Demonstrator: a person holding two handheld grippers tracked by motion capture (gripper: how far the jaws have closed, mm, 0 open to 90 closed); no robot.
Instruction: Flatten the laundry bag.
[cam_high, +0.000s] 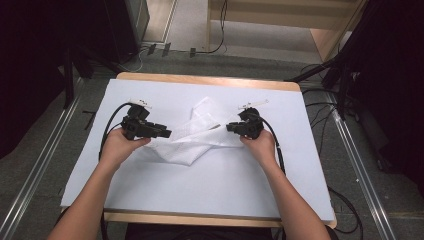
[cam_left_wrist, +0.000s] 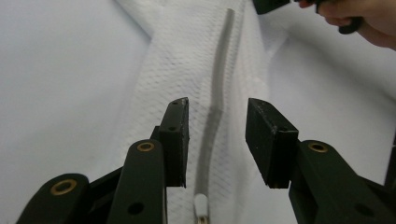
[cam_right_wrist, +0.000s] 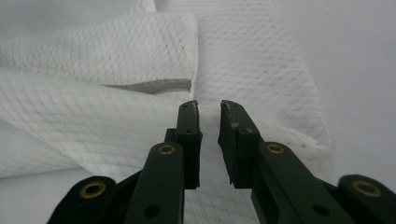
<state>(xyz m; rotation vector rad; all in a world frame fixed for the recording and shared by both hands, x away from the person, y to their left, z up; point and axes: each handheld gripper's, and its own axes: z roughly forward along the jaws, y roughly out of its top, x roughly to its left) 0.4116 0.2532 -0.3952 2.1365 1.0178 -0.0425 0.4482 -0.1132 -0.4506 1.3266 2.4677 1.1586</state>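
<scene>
Currently your left gripper (cam_left_wrist: 217, 140) stands spread over the mesh bag (cam_high: 200, 137) mid-table, empty; your right gripper (cam_right_wrist: 208, 140), nearly closed, pinches nothing. Folding is underway; regrasp an edge next.

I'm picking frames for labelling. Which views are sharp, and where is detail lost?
High view: soft; the white mesh bag nearly blends into the table. Left gripper view: weave sharp near the tongs. Right gripper view: folds crisp, right side washed out.
</scene>
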